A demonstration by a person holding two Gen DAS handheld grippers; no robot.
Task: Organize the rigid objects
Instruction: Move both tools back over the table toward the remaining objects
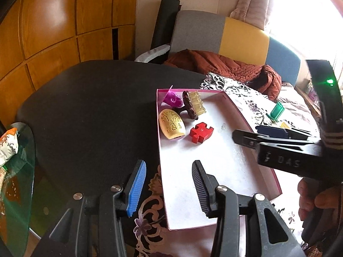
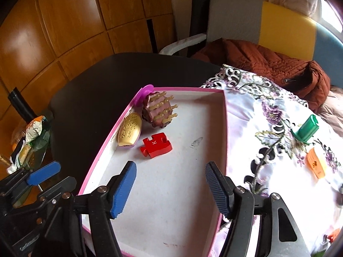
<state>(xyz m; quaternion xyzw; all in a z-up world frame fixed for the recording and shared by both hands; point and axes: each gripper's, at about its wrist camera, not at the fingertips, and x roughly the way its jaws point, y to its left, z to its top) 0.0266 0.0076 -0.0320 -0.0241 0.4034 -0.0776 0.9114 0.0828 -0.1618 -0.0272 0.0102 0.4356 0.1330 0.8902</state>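
A: Largest item first. What bears the load?

B: A dark table (image 2: 90,90), with a white floral cloth (image 2: 257,115) laid over its right part. On it sits a shallow pink-rimmed box (image 2: 224,128) with a white floor.

A: Contents of the box?

B: Four pieces, all grouped in the far left corner. A brown brush head with pale pegs (image 2: 159,112) stands tilted against a purple plastic piece (image 2: 144,94) at the far rim. Just beside it on the near side, along the left wall, lies a cream oval carved block (image 2: 130,132). A red puzzle piece (image 2: 156,145) marked with a K lies flat, right of the oval and apart from it.

A: Anything outside the box?

B: On the cloth, right of the box, a green plastic piece (image 2: 306,130) and, nearer, an orange tag (image 2: 317,165).

A: The grippers?

B: The right gripper (image 2: 171,190) hangs over the near part of the box floor, jaws spread wide, nothing between them. The left gripper (image 1: 169,189) straddles the box's left wall, jaws moderately apart and empty. A hand (image 1: 317,199) shows on the right gripper's handle in the left wrist view.
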